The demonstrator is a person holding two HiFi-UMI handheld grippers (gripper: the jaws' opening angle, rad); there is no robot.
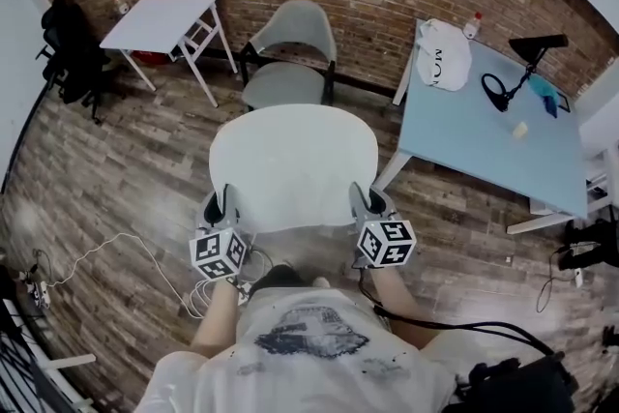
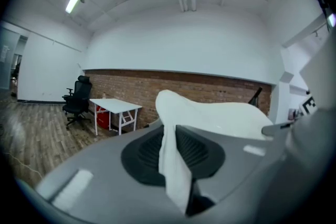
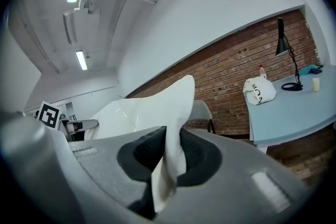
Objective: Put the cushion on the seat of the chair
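A white cushion [image 1: 293, 164] hangs flat in front of me, held by both grippers at its near corners. My left gripper [image 1: 224, 213] is shut on the cushion's left edge [image 2: 173, 165], the fabric pinched between its dark pads. My right gripper [image 1: 372, 208] is shut on the right edge [image 3: 168, 165] in the same way. The grey chair [image 1: 288, 53] stands beyond the cushion by the brick wall, its seat [image 1: 285, 84] bare; its back shows in the right gripper view as chair [image 3: 202, 113].
A light blue table [image 1: 493, 135] with a white bag [image 1: 443, 53] and a black lamp [image 1: 522, 63] stands at the right. A white table [image 1: 164, 19] and a black office chair [image 1: 68, 48] are at the far left. Cables [image 1: 116, 256] lie on the wooden floor.
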